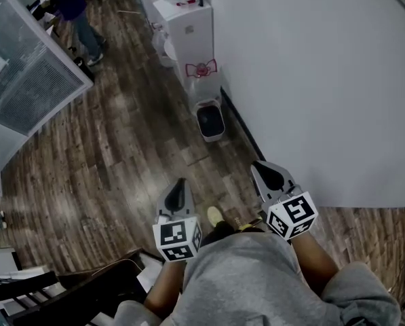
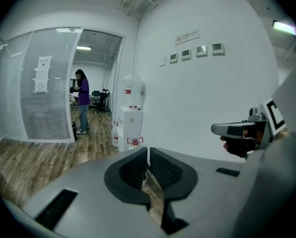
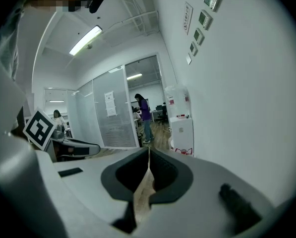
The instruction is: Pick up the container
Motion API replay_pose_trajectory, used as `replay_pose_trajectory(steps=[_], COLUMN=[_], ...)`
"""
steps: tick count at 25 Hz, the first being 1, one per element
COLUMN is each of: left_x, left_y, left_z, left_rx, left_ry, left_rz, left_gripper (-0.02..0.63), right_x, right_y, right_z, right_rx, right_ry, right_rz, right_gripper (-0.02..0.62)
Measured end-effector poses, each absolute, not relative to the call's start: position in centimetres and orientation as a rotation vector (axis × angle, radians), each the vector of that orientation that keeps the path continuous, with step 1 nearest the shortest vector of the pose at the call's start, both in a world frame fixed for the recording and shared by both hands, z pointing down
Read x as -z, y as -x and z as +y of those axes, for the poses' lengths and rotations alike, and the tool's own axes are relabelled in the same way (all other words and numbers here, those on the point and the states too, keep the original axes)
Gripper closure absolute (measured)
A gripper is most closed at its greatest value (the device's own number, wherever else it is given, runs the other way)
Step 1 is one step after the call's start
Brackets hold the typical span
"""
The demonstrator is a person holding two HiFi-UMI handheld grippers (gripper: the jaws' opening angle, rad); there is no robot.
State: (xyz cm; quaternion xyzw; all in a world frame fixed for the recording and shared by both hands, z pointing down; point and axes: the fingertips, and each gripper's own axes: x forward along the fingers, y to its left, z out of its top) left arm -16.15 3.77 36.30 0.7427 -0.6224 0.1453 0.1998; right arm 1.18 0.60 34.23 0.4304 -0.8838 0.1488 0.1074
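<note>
Down by the person's chest, left gripper (image 1: 180,185) and right gripper (image 1: 266,171) were both clamped closed, nothing held. Farther ahead, the container (image 1: 210,121) sat on the wood floor (image 1: 121,148) beside the wall (image 1: 311,80), just before the water dispenser (image 1: 188,29).

Floor (image 1: 114,148) is logged as brown wood-grain planks, greyed in patches. Wall (image 1: 311,80) is noted plain white. Water dispenser (image 1: 188,29) is marked white, with a red top label and a pink-red tap piece. Bin (image 1: 210,133) is tagged pale grey, dark inside. Left gripper (image 1: 180,182) and right gripper (image 1: 262,166) are noted grey, with pads (image 2: 163,171) black and ribbed. Left marker cube (image 1: 178,238) and right marker cube (image 1: 292,216) are patterned in black-and-white squares. Sweatshirt (image 1: 256,277) is marked grey, shoe (image 1: 216,215) pale yellow. Distant person (image 2: 82,99) is seen in a purple top and blue jeans. Glass partition (image 2: 48,103) is finely striped.
</note>
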Motion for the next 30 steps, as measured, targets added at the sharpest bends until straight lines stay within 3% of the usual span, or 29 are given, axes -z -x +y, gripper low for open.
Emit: replay_pose_trajectory(steps=[14,30], left_x=[-37.4,-37.3], left_y=[20.2,18.6], left_z=[1.2,-1.8], left_rx=[-0.439,-0.43], left_ry=[-2.051,-2.078], left_rz=[-1.792,-1.778], left_gripper=[0.577,0.577], right_x=[-33.9,-34.3], right_y=[1.6,0.6], right_z=[-2.3,-6.1], right_rx=[-0.347,-0.324], right_ry=[-1.29,-1.3], right_rz=[-2.577,-2.596], right_gripper=[0.569,0.569])
